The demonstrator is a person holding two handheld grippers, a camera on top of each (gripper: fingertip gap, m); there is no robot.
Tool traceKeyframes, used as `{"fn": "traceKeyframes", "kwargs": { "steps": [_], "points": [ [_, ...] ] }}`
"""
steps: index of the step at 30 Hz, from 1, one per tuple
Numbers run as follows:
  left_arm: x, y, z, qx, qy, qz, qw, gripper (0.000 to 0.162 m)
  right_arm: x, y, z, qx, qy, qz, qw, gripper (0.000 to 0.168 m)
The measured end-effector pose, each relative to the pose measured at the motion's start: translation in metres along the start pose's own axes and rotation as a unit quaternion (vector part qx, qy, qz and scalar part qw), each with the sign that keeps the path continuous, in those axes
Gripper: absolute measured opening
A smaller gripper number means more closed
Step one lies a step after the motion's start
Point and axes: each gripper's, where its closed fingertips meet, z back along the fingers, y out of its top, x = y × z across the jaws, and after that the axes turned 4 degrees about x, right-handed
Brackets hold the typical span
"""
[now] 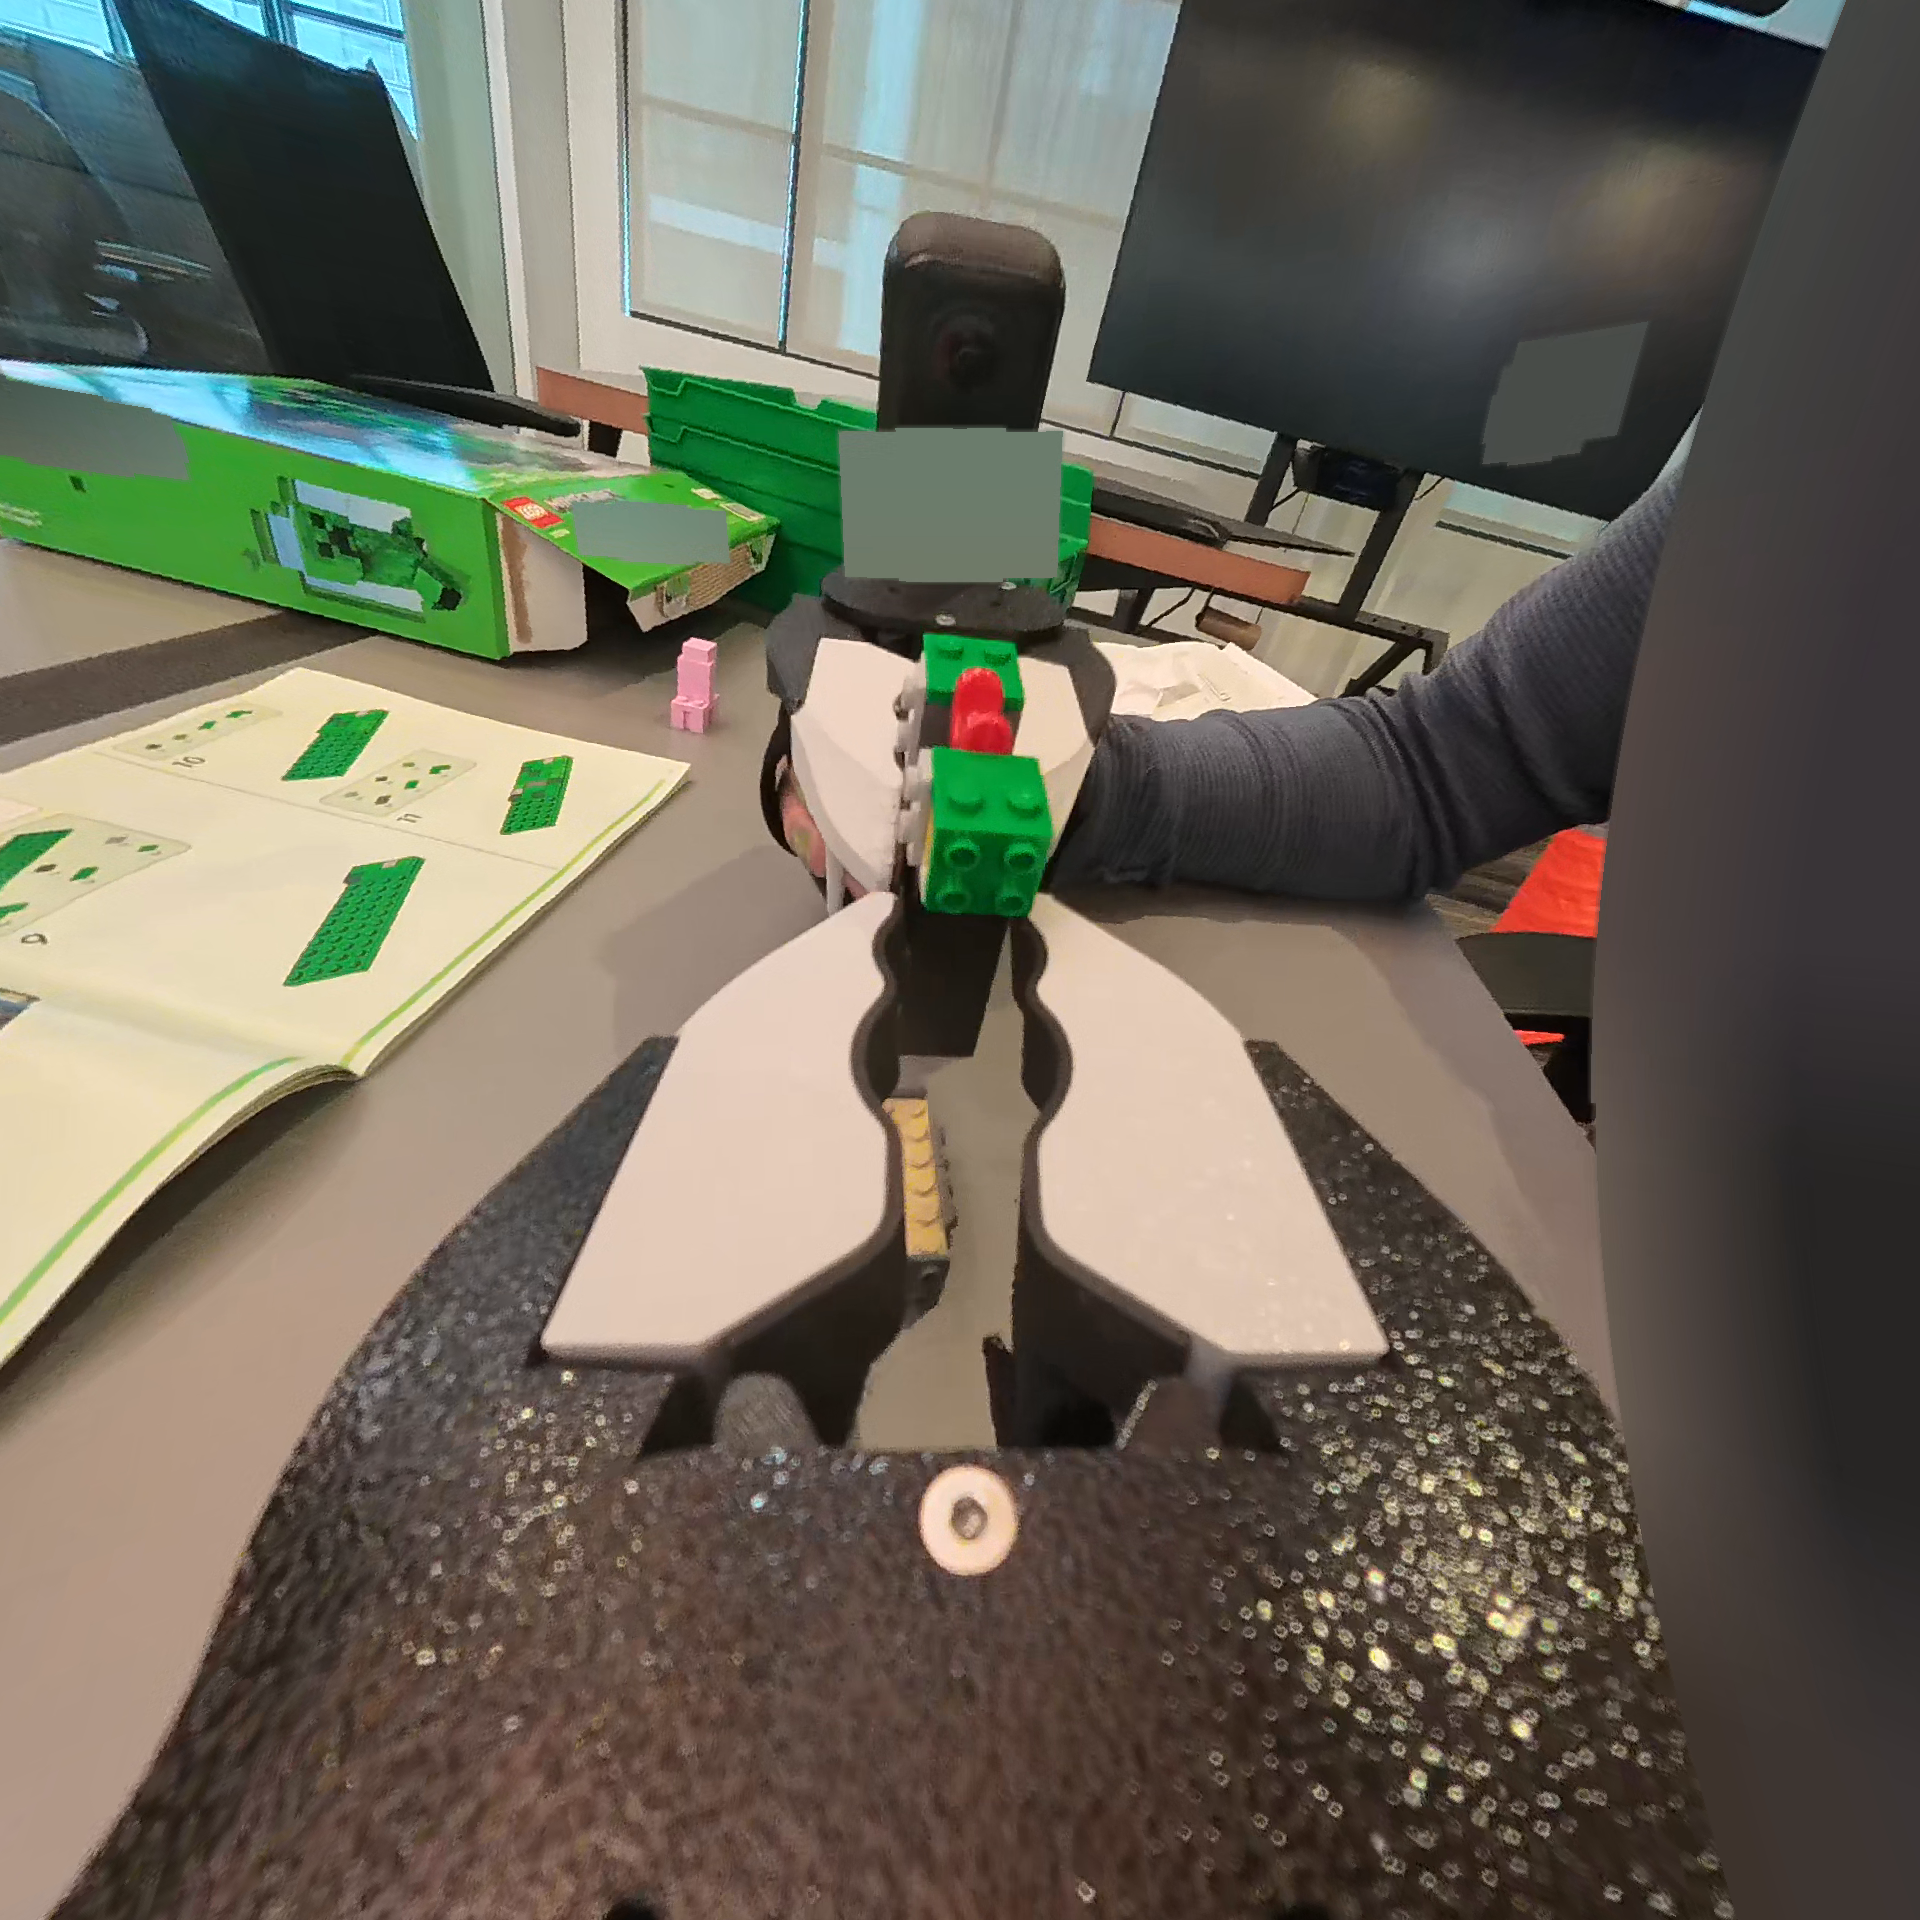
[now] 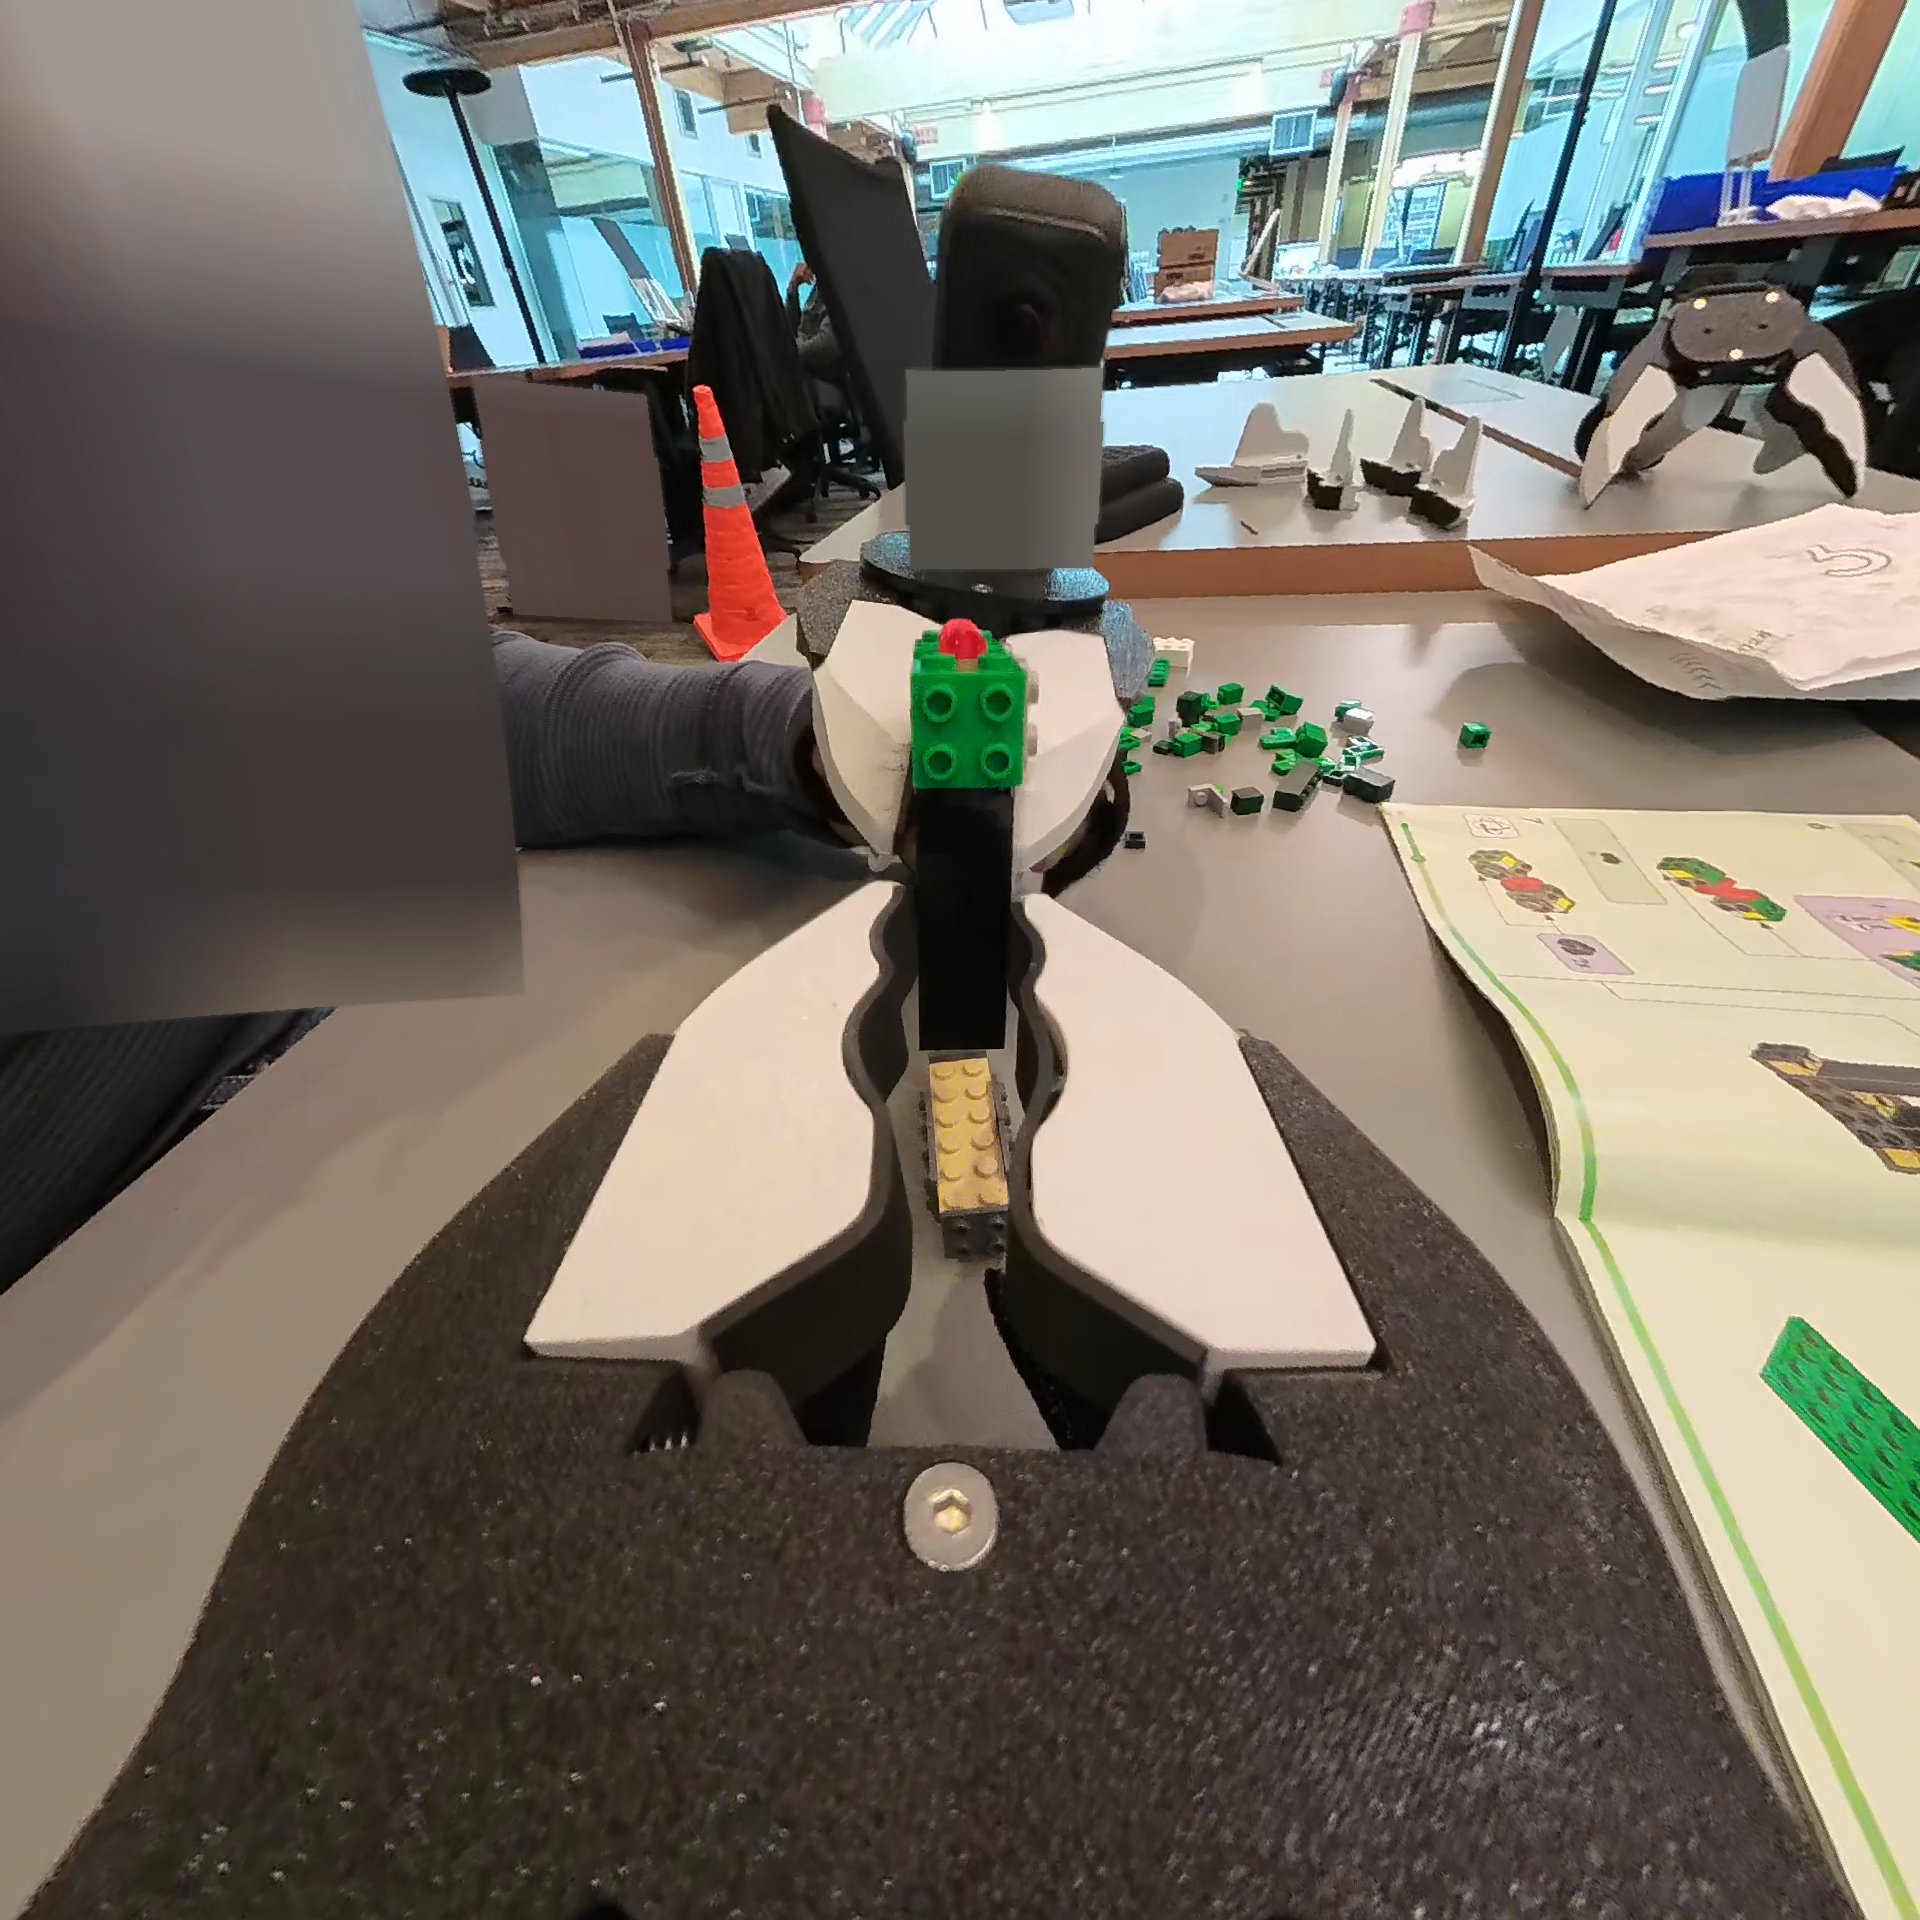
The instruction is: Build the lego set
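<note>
The two grippers face each other above the grey table, each clamped on one end of a long lego assembly. My left gripper is shut on a black beam with a tan plate. Beyond it come a green brick, a red piece and a second green brick between the right gripper's white fingers. My right gripper is shut on a black beam with a tan plate. A green brick and a red piece lie ahead.
An open instruction booklet lies beside the grippers. A green lego box, a pink figure and green trays stand behind. Loose green and dark bricks and a crumpled paper bag lie nearby. A sleeve rests on the table.
</note>
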Motion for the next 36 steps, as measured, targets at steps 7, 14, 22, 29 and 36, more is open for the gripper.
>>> {"fn": "traceKeyframes", "kwargs": {
  "steps": [7, 14, 22, 29, 36],
  "points": [
    [-0.002, -0.011, 0.001, -0.047, 0.012, -0.006, 0.999, 0.016, 0.0, -0.009, -0.001, -0.032, 0.001, 0.001, 0.999, 0.02],
    [-0.005, -0.033, 0.001, -0.132, 0.039, -0.047, 0.989, 0.016, 0.0, -0.025, -0.001, -0.093, 0.004, 0.005, 0.996, 0.016],
    [-0.008, -0.039, 0.002, -0.149, 0.047, -0.058, 0.986, 0.016, 0.003, -0.031, -0.001, -0.12, 0.007, 0.013, 0.993, 0.016],
    [-0.008, -0.045, 0.005, -0.175, 0.048, -0.067, 0.981, 0.016, 0.002, -0.036, -0.003, -0.138, 0.005, 0.022, 0.99, 0.016],
    [-0.008, -0.044, 0.007, -0.181, 0.046, -0.081, 0.979, 0.016, 0.001, -0.035, -0.005, -0.135, 0.008, 0.027, 0.99, 0.016]
  ]
}}
